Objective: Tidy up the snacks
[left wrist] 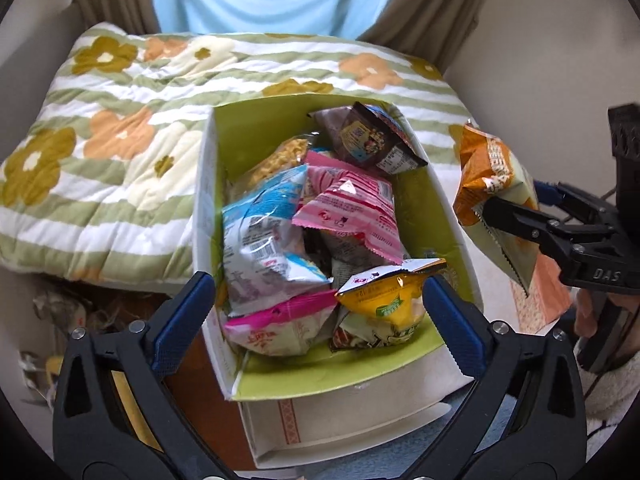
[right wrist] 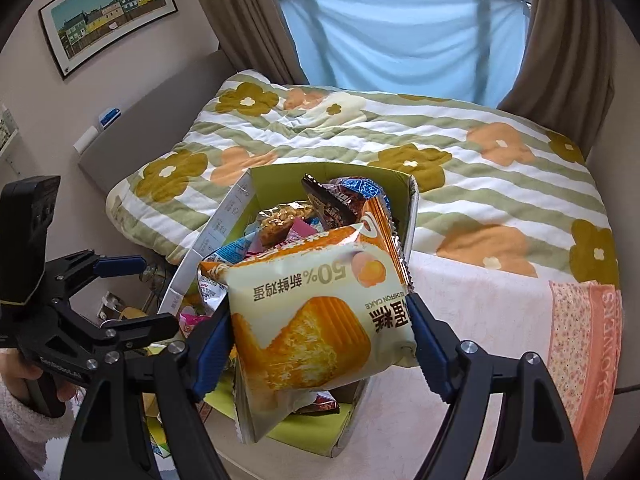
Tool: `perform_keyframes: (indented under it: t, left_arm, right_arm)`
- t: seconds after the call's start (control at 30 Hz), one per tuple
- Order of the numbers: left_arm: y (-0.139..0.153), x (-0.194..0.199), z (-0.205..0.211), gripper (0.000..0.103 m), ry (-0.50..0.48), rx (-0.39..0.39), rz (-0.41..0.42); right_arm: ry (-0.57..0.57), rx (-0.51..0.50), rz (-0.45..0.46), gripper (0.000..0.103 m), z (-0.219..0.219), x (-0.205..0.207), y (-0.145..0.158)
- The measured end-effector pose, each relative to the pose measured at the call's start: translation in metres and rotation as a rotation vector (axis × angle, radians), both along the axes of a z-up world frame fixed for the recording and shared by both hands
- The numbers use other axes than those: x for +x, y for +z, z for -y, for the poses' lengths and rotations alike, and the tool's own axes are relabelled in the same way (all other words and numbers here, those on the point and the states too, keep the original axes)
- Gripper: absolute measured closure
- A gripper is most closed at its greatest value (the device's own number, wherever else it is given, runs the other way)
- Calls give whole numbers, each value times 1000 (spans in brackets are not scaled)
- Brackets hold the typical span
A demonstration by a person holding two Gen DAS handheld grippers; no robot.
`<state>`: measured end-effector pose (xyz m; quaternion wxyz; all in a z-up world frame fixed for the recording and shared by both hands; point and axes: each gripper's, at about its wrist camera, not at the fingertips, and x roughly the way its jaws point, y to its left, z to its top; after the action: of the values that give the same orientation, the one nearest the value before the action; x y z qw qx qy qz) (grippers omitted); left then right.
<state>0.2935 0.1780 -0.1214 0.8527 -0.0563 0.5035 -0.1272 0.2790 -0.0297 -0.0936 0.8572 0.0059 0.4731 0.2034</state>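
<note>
A cardboard box (left wrist: 256,128) with a green lining stands at the edge of the bed and holds several snack packets, among them a pink packet (left wrist: 352,208), a blue-and-white packet (left wrist: 260,236) and a yellow packet (left wrist: 394,300). My left gripper (left wrist: 320,320) hangs open just over the box's near end with nothing pinched between its blue pads; it also shows in the right wrist view as the left gripper (right wrist: 134,294). My right gripper (right wrist: 320,344) is shut on an orange-and-cream cake packet (right wrist: 304,320), held in the air beside the box's right wall (right wrist: 412,208). From the left wrist view the cake packet (left wrist: 492,176) hangs from the right gripper (left wrist: 500,216).
A floral striped quilt (left wrist: 120,128) covers the bed behind and left of the box. A pink flowered towel (right wrist: 500,312) lies to its right. Curtains (right wrist: 400,40) hang at the back, a framed picture (right wrist: 108,12) on the left wall. A hand in a fuzzy sleeve (right wrist: 24,392) holds the left gripper's handle.
</note>
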Motion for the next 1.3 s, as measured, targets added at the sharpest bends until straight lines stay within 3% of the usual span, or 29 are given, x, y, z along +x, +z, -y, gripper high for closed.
perform_keyframes:
  t: [0.23,0.37,0.47,0.5,0.93,1.3]
  left_arm:
    - [11,-21,-13,0,121,-34,50]
    - [13,-27,-22,1,169,-92,51]
    - [11,-33,-27,1,206,-87,48]
    - [10,-35,-29,0,211,-86,47]
    - [1,-43,-26,1,150,-63,46]
    - [69,-104,27,0,111,8,231]
  right_arm:
    - [39,-4,-10,25,-14,4,-4]
    - [71,17,-8,16,-25,7,-8]
    - [70,40,74,0,-26,0,-2]
    - [77,44,93,0,-26,-3,0]
    - [-31,-21,101,1,-19,-29,3]
    - [-96,25,257,1,19,-93,67]
